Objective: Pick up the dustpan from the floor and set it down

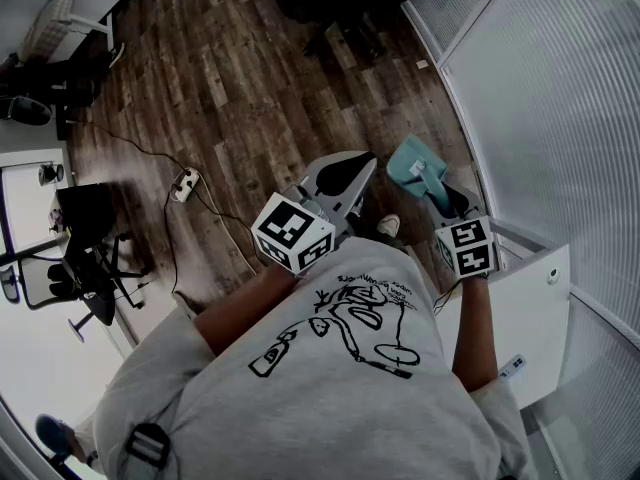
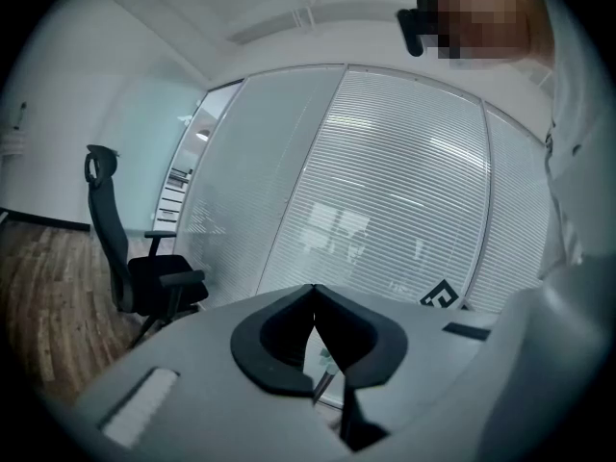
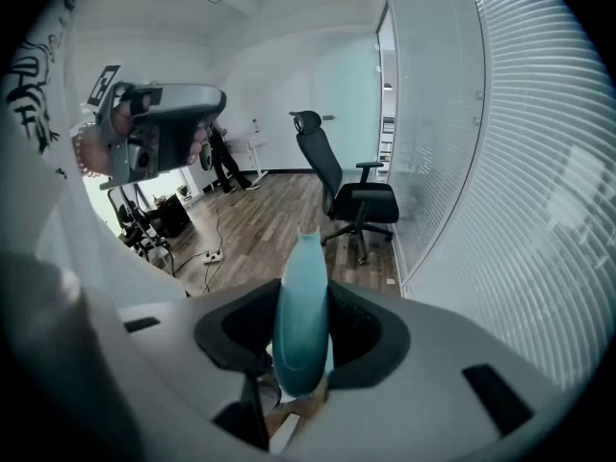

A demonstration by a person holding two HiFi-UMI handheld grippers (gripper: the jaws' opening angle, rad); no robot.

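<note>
A room seen steeply from above. A wooden floor [image 1: 250,88] of long brown planks with visible grain fills most of the head view. A glass wall [image 1: 560,98] covered in fine horizontal blinds curves along the right side. In the right gripper view a black office chair [image 3: 351,195] with a tall narrow back stands by that wall.

A person in a soft grey T-shirt [image 1: 330,368] printed with a black line drawing fills the lower head view and holds a pair of tongs in each hand.

The left gripper [image 1: 352,168], smooth pale grey plastic with dark rounded pads, is held out roughly level. In its own view the tips meet with nothing between them. It looks parked out of the way while the other hand works.

The right gripper [image 1: 445,203] tilts downward. Its jaws stand partly apart, clamped on either side of the slim, rounded handle of the dustpan [image 1: 412,171]. The handle grip likely lets the wide scoop hang forward.

The dustpan [image 3: 300,316] is smooth teal plastic. It appears lifted off the floor, close to the glass wall and just beyond the person's pale shoe [image 1: 389,226]. Setting it down is not yet done.

A white power strip [image 1: 183,183] with a thin black cable lies well to the left.
</note>
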